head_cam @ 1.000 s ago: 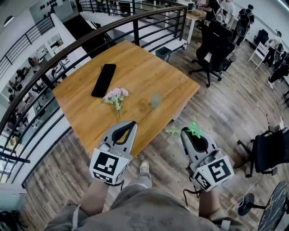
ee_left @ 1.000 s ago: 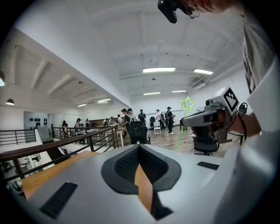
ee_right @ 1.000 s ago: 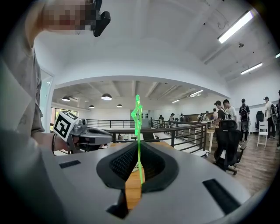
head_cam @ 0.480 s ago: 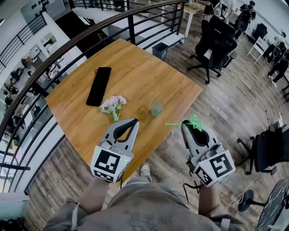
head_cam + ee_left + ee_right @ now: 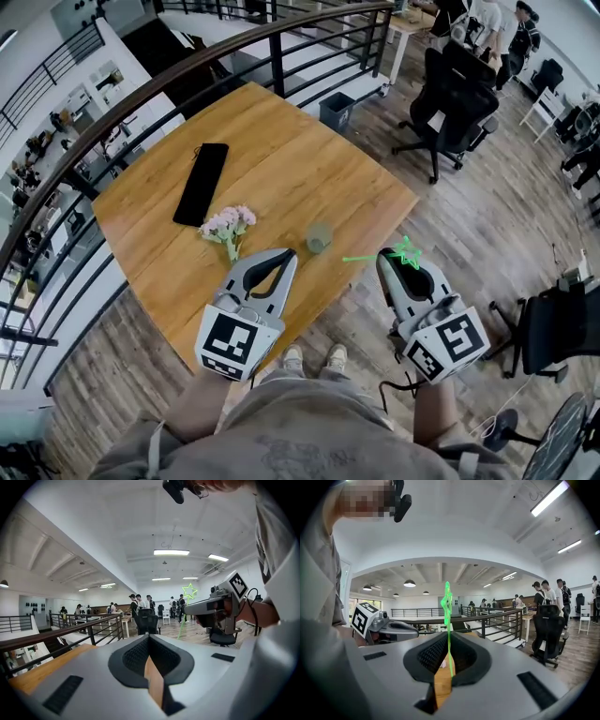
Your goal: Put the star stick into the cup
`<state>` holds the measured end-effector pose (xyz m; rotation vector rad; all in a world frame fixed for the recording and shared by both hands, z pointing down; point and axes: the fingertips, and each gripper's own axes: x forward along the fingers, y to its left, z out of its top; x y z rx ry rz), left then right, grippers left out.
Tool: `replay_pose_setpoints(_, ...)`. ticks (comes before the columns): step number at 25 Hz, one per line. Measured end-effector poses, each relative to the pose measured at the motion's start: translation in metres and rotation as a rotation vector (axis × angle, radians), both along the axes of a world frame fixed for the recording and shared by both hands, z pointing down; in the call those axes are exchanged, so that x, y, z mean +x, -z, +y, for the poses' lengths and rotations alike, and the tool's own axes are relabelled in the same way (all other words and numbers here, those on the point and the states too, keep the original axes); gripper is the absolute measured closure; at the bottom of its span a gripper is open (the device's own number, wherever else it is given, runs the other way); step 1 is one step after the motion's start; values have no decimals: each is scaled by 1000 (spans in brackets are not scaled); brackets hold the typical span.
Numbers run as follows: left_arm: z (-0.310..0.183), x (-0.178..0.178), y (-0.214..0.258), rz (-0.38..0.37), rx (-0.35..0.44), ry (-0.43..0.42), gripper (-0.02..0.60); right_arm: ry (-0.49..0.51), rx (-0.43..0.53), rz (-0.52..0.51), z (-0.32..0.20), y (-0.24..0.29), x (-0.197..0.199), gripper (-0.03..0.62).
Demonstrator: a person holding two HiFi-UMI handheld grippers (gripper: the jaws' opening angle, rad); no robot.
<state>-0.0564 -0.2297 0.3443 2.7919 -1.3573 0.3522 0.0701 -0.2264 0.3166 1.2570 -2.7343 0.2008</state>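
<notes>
The star stick point(image 5: 403, 251) is a thin bright green rod with a star outline at its end. My right gripper point(image 5: 395, 256) is shut on it and holds it over the wooden floor, just off the table's near-right edge. In the right gripper view the star stick point(image 5: 447, 616) rises straight up from between the jaws. The cup point(image 5: 320, 237), small and translucent grey-green, stands upright on the wooden table point(image 5: 281, 150), to the left of the star. My left gripper point(image 5: 287, 253) is shut and empty above the table's near edge, close to the cup.
A flat black object point(image 5: 200, 184) and a small bunch of pink flowers point(image 5: 227, 226) lie on the table left of the cup. A dark railing point(image 5: 187, 70) runs behind the table. Office chairs point(image 5: 455, 89) stand at the far right. The person's shoes point(image 5: 314, 358) show below.
The table and cup have come nearer to both grippers. My left gripper now reaches over the table's near edge. The right gripper's hold on the star stick is unchanged.
</notes>
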Motion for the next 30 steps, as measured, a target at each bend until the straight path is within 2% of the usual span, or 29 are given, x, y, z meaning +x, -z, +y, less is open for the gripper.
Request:
replay_pose_setpoints(5,-15,3,3,3,8,38,565,28,4,-88,-24,17,7,554)
replay_pose_setpoints(10,-39,6,14,-25,42,66,566,49,54,-88,-62,33,6,554)
replay_pose_setpoints(13,-56,4,12,-42,38,85,566,75,49,-63,-83,24,-3,554)
replay_pose_setpoints(18,-86,-6,-12,-38,-23,115,566,123,-48,-57,-117,-18,-22,554)
replay_pose_setpoints(23,-98,-11,-55,-67,-110,134,566,127,-125,54,-139,-81,-32,554)
replay_pose_setpoints(30,-96,-11,-117,-77,-249,116,566,151,-253,106,-145,-158,-52,554)
